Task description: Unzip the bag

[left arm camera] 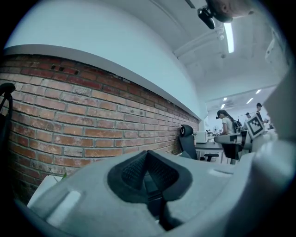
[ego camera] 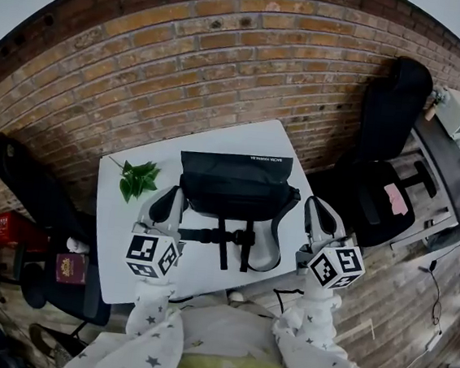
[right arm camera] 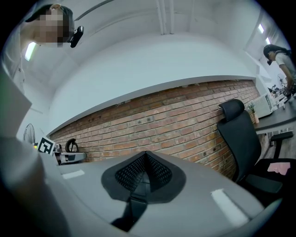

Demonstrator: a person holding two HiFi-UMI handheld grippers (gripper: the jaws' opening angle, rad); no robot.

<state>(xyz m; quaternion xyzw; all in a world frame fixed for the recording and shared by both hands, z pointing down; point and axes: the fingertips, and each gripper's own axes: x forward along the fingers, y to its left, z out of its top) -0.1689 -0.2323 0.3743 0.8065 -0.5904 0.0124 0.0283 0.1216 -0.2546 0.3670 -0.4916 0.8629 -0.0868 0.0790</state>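
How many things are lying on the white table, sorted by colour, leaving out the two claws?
Black: 1, the black bag
Green: 1, the green leafy sprig
Total: 2
Not counted: a small pale blob at the near edge, too unclear to name.
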